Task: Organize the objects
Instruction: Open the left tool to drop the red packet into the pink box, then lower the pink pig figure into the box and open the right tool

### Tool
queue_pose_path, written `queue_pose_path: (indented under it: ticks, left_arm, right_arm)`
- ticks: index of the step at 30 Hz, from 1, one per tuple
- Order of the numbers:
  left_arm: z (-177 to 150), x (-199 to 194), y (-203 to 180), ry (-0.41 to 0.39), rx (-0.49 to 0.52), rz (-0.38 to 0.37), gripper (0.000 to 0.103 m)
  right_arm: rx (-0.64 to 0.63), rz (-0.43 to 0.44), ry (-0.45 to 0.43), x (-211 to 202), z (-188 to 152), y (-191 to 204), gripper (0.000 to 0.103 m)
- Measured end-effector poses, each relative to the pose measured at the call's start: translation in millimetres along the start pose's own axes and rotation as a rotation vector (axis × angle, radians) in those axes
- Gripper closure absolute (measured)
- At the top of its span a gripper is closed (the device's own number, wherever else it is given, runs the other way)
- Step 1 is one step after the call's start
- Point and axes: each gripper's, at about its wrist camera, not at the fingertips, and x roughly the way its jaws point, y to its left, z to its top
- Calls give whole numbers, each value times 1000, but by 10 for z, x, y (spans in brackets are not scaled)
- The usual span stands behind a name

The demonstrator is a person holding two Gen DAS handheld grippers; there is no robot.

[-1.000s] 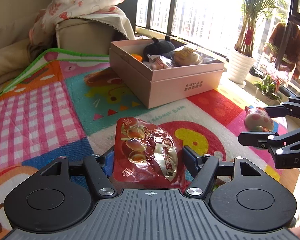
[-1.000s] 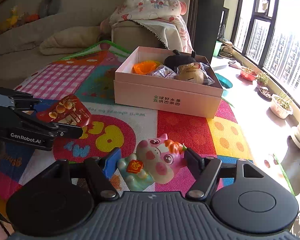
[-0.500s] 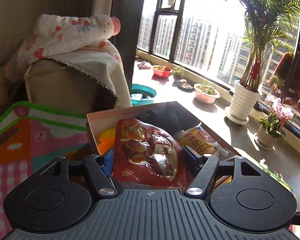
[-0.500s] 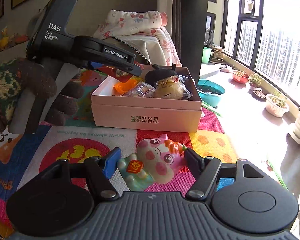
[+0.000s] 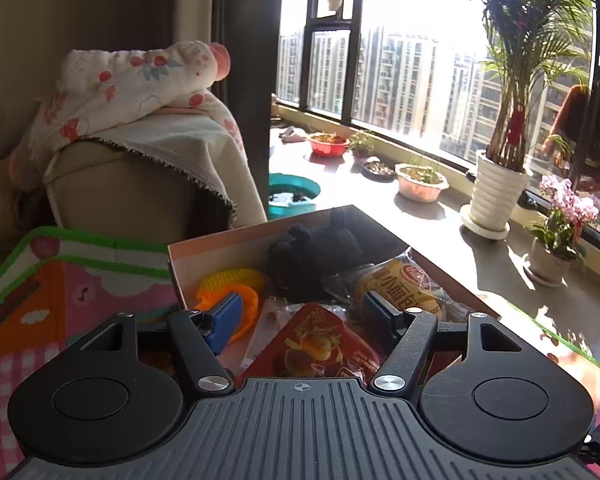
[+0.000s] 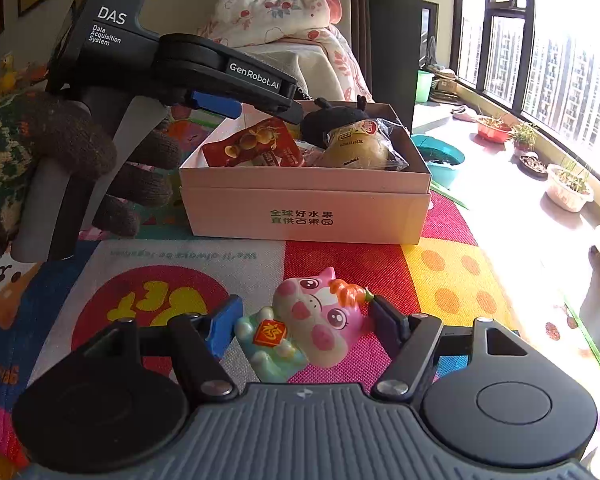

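On the play mat [image 6: 452, 280] sits the pink box [image 6: 304, 208], already holding a black plush toy [image 6: 336, 118], a wrapped bun [image 6: 356, 148] and an orange-and-yellow toy [image 5: 230, 284]. A second ago the left tool [image 5: 300, 312] was low over the mat with the red snack packet [image 5: 320, 344] clamped between its pads; now it hangs over the box with its jaws spread, and the packet lies loose inside, leaning on the other contents. That item looks delivered. Nearer the viewer, the right tool [image 6: 304, 320] is pinching the pink pig figurine [image 6: 316, 324], one pad against each side, much as it was before, and has drawn closer to the box. The pig appears to be the next thing to go in, once the left tool clears the opening.
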Motion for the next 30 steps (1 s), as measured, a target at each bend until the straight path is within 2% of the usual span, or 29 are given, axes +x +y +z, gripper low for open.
queue_pose_path:
  ticks: [3,5,7,10,13,17,20,22,23,26,29,30]
  left_arm:
    - [17,-123,78,-82,-30,7,31]
    - [13,-328,213,-153,-86,0,31]
    - [-27,-508,363,-183,-122,0,31]
    - [-159,-700,542,-152,-154,11,32]
    - [-354,-818,630,-89,-178,8,32]
    - [-661,-925,687,-13,-246,-17,32]
    - [-848,-972,685,32,-284,-51,33]
    - [-949,-1014,682,51,-285,-48,34]
    - [-976,-1031,689,58,-284,-42,36]
    - [-1042,-1094,741,74,-287,-22,36]
    - [-1005,-1069,795,76,-308,-16,36]
    - [-974,-1052,792,73,-315,-18,37]
  right_arm:
    - [-3,-16,4,6,13,-4,33]
    - [-8,-29,9,15,29,-2,34]
    - [-26,-39,7,26,71,-13,34]
    - [-45,-37,4,48,208,-24,34]
    - [-62,-17,-29,96,547,-29,34]
    - [-85,16,-94,306,1260,35,34]
    - [-84,32,-109,616,1727,120,33]
    - [-60,71,-84,831,1929,122,25]
    - [-33,61,-63,946,2021,113,22]
    - [-16,31,-66,972,2056,62,22]
    - [-43,-4,-105,765,1897,-27,21]
    - [-58,-13,-120,659,1799,-77,17]
